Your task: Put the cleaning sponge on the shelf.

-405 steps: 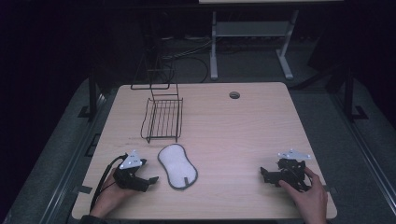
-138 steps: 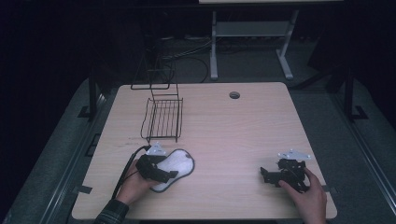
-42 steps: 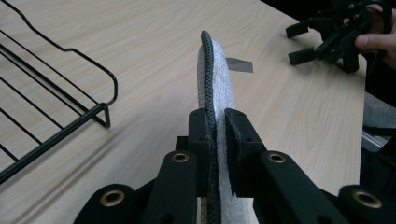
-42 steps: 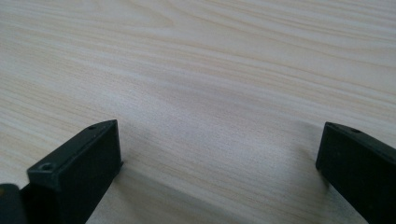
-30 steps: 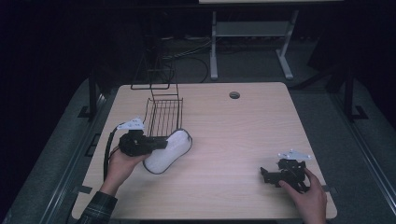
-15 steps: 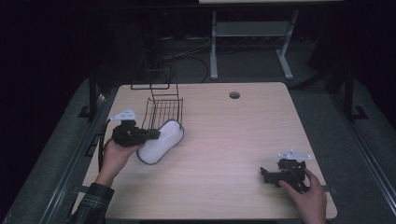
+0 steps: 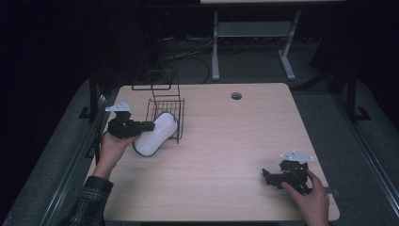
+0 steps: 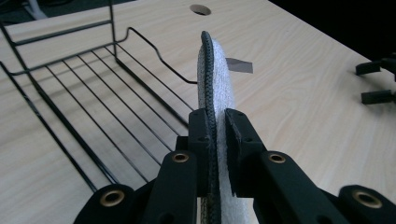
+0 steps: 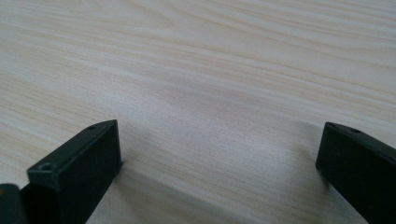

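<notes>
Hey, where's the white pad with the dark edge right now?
In the high view, the white pad is on the table's left side, clamped on edge in the left hand-held gripper, its far end at the front of the wire basket.

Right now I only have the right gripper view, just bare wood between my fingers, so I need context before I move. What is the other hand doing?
Observer: The left gripper is shut on a white pad, pinching its dark-trimmed edge.
Operator: Is the pad flat on the table?
Observer: No, it stands on edge in the left gripper view, lifted off the table.
Operator: What's near it?
Observer: A black wire basket at the table's far left; the pad sits at its open front.
Operator: And my gripper?
Observer: The right gripper rests open near the table's near right corner, far from the basket.
</notes>
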A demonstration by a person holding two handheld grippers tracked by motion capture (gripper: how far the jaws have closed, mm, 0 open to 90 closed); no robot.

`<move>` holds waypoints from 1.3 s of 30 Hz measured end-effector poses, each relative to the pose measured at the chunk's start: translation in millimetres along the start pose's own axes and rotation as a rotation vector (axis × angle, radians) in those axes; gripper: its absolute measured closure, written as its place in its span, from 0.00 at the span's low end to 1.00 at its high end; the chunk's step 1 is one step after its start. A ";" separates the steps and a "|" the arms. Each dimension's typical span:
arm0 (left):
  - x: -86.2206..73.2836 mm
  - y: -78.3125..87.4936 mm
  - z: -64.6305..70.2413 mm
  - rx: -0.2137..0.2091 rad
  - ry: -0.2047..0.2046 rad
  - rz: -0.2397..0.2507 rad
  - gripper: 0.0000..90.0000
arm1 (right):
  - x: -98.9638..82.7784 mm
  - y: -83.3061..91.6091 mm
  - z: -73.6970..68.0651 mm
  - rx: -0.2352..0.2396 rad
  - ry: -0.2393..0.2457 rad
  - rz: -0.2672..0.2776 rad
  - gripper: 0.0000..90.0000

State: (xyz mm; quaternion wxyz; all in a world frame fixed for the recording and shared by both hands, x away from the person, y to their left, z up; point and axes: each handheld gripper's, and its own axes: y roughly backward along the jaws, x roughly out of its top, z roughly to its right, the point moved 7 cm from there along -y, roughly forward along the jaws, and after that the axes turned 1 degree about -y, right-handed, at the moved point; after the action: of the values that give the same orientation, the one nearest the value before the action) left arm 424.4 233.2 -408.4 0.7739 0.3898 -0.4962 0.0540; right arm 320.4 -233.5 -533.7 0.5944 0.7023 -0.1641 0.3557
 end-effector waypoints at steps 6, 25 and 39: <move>6.7 2.3 -16.6 0.026 0.006 0.003 0.90 | 0.0 0.0 0.0 0.000 -0.001 0.000 0.00; 27.4 -3.2 -65.3 0.078 0.058 0.006 0.90 | 0.0 0.0 0.0 0.000 0.000 0.000 0.00; 29.6 -20.9 -88.1 0.069 0.125 0.021 0.90 | 0.0 0.0 0.0 0.000 0.000 0.000 0.00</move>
State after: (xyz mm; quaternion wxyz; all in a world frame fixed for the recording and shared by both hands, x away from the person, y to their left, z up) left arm 513.0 267.7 -413.9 0.7890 0.4067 -0.4488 0.1034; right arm 320.4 -233.5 -533.7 0.5943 0.7024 -0.1642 0.3556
